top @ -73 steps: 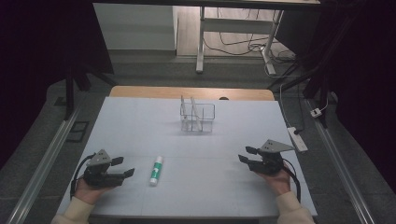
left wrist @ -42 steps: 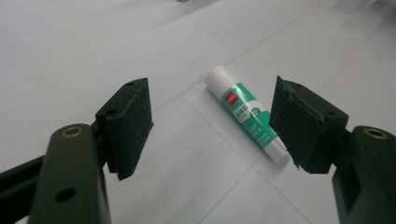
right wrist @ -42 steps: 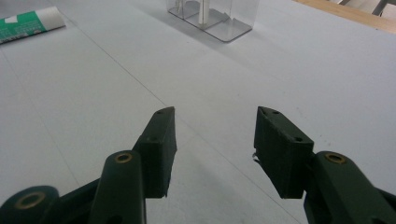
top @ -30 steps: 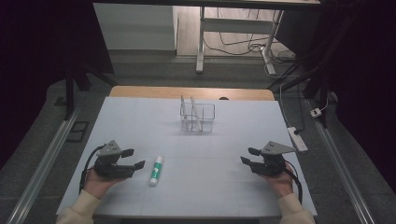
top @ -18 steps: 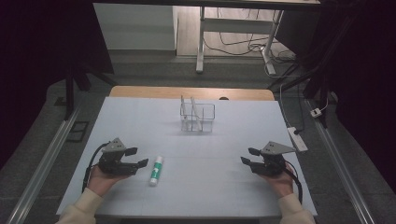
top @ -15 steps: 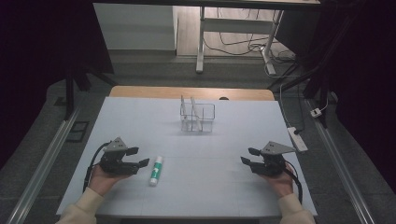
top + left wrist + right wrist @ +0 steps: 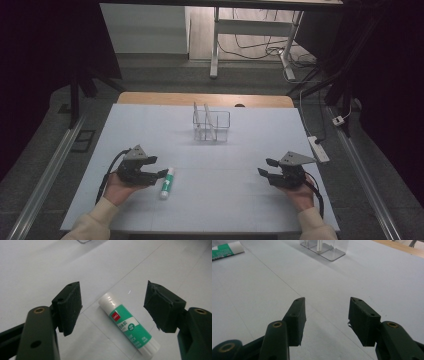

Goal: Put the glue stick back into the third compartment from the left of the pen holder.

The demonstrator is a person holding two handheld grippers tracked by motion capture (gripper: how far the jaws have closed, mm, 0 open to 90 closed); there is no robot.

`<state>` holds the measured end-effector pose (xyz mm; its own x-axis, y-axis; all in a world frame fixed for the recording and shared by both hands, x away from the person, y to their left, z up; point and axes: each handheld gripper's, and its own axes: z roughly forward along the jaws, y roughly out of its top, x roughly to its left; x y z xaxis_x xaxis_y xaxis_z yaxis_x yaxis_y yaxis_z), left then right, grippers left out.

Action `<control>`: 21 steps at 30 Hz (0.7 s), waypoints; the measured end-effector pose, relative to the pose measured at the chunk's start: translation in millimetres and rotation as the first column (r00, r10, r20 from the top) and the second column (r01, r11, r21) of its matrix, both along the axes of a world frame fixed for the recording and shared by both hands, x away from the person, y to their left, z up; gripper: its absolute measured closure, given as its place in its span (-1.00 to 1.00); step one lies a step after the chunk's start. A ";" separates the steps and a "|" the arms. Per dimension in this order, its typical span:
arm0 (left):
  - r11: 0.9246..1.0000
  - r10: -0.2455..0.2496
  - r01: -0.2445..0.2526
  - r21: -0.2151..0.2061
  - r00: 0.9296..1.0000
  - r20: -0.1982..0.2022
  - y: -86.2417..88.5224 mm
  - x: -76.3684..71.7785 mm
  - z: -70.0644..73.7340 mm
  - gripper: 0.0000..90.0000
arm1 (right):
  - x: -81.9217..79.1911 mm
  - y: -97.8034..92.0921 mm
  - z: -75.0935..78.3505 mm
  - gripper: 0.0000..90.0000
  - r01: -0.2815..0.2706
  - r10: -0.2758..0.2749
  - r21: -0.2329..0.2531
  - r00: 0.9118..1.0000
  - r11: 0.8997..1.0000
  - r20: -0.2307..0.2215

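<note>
Left gripper (image 7: pixel 159 167): jaws spread wide, nothing between the pads; it sits low over the table at the near left, tips aimed right at the glue stick.
Glue stick (image 7: pixel 128 327): lies flat on the white table (image 7: pixel 250 200), framed by the two open jaws in the left gripper view and clear of both pads; white cap end points away from the camera, green label faces up. In the high view it lies just right of the left gripper's tips (image 7: pixel 166 183).
Right gripper (image 7: pixel 265 168): jaws apart and empty, resting at the near right, well apart from the stick.
Clear holder (image 7: pixel 211 124): an upright divided container at the far middle of the table, probably where the stick is meant to go.
Risk, rolling: the stick is round; if one pad touches first it will likely roll or skid sideways out of the gap.
Risk, angle: it lies slanted to the jaws, so closing now may pinch it off-centre and let it pivot.
Risk, height: closing too high would catch only the top curve and squeeze it out.
</note>
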<state>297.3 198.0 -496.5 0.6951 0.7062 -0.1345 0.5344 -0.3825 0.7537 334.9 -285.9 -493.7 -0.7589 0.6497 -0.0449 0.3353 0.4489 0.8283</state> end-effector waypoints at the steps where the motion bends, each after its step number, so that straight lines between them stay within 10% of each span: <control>1: 1.000 -0.002 0.002 0.003 1.000 0.001 -1.3 0.9 0.0 -0.33 | -0.1 0.0 0.1 0.05 0.001 -0.001 -0.003 1.000 1.000 0.001; 21: 0.994 0.010 -0.003 0.106 0.998 -0.062 -24.5 20.9 -0.8 -0.33 | 0.3 1.3 -1.5 0.04 0.004 -0.004 -0.015 1.000 1.000 0.002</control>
<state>318.2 173.5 -497.3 0.6829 0.7233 -0.1020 0.5821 -0.4545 0.6742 335.2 -284.5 -495.1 -0.7562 0.6520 -0.0560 0.3356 0.4598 0.8222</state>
